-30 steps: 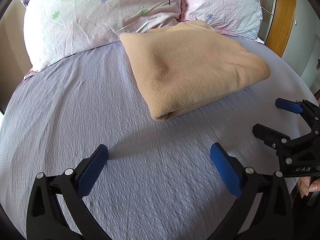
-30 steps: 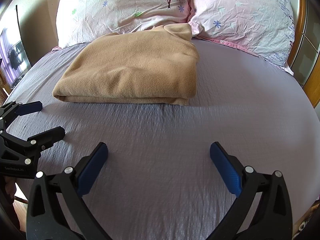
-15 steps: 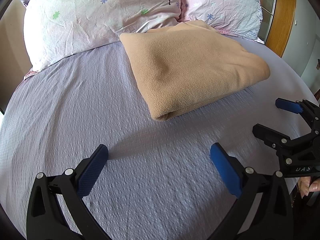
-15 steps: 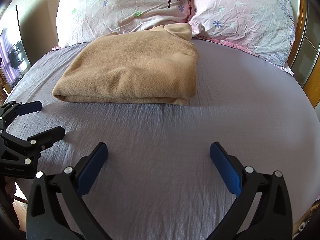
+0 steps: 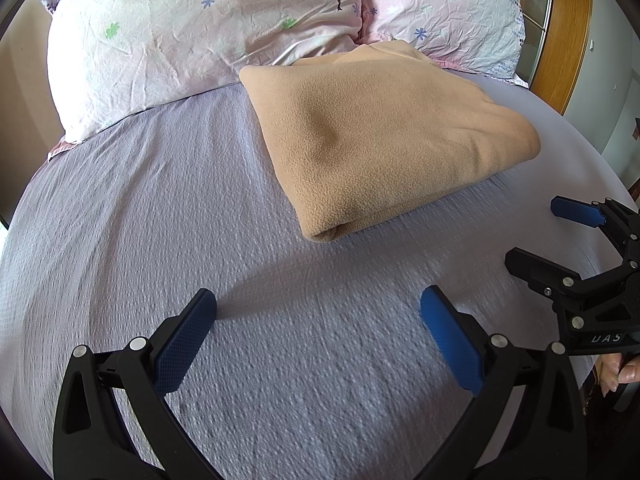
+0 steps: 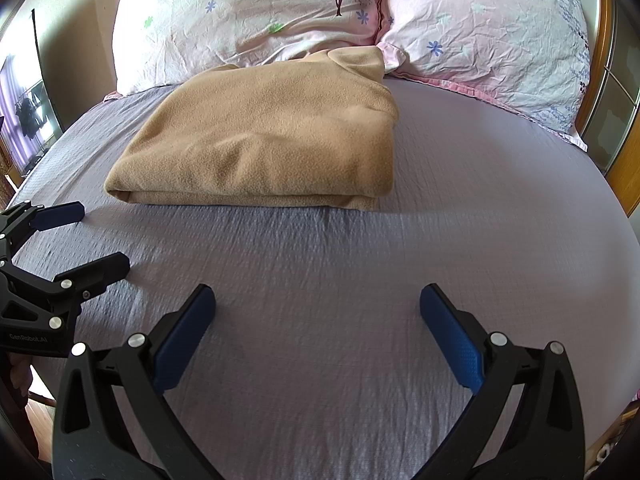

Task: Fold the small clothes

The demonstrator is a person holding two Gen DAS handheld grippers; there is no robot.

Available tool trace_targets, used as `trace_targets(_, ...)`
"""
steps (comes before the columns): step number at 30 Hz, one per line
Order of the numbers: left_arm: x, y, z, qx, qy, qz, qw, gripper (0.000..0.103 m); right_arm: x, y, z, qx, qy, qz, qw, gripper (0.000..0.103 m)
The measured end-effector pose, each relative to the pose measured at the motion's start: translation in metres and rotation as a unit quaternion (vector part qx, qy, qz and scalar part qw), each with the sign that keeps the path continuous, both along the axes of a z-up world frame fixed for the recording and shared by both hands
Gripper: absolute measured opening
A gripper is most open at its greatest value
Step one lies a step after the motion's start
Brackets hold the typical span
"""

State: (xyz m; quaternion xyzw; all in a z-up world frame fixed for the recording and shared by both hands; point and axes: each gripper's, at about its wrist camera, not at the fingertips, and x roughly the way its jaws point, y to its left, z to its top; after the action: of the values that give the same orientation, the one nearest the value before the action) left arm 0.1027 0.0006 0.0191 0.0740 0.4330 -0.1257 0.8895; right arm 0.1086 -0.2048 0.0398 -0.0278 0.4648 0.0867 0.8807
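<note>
A tan fleece garment (image 5: 384, 136) lies folded into a thick rectangle on the lilac bed sheet (image 5: 160, 208), its far edge against the pillows. It also shows in the right wrist view (image 6: 264, 140). My left gripper (image 5: 318, 320) is open and empty, low over the sheet in front of the garment. My right gripper (image 6: 318, 316) is open and empty too, also short of the garment. Each gripper shows in the other's view: the right one (image 5: 540, 236) at the right edge, the left one (image 6: 96, 236) at the left edge.
Two pink floral pillows (image 5: 192, 32) (image 6: 492, 36) lie at the head of the bed behind the garment. A wooden headboard frame (image 5: 568, 36) stands at the far right. The bed edge curves away on both sides.
</note>
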Motion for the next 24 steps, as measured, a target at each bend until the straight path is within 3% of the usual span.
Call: trace_targets(24,0.0038,0.0009,0.0007,0.003,0.01,0.002,0.9999,0.102,0.0004,0.0003,0.0002,0.0,0.0,0.001,1.0,0.101)
